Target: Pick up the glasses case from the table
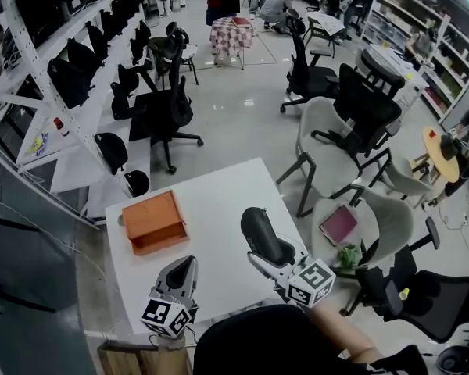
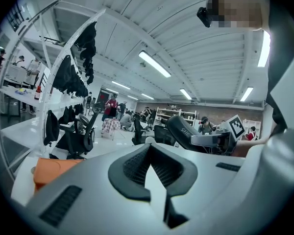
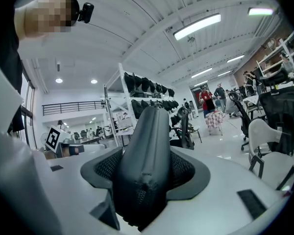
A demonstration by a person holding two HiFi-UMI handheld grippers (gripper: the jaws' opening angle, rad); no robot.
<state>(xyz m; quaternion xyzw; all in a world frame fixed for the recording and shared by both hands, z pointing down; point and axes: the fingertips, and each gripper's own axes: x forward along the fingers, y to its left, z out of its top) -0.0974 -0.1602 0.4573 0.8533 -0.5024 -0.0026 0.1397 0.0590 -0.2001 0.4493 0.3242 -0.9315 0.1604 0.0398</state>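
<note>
The right gripper (image 1: pixel 269 256) pinched the black zipped glasses case (image 1: pixel 259 226) across its narrow sides, right of the orange box (image 1: pixel 153 221). The case seemed light, with a stiff shell and grippy fabric, so a mid-body hold looked secure. The left gripper's (image 2: pixel 149 173) jaws were pressed together, empty.

A white table (image 1: pixel 211 209) stands on a glossy pale floor (image 1: pixel 242 92). White racking (image 1: pixel 78 166) hung with black chair parts lines the left side. Black office chairs (image 1: pixel 172 108) and grey chairs (image 1: pixel 328 139) stand beyond the table's far and right edges. Strip lights (image 2: pixel 154 64) run along the white ribbed ceiling (image 2: pixel 186 38).
</note>
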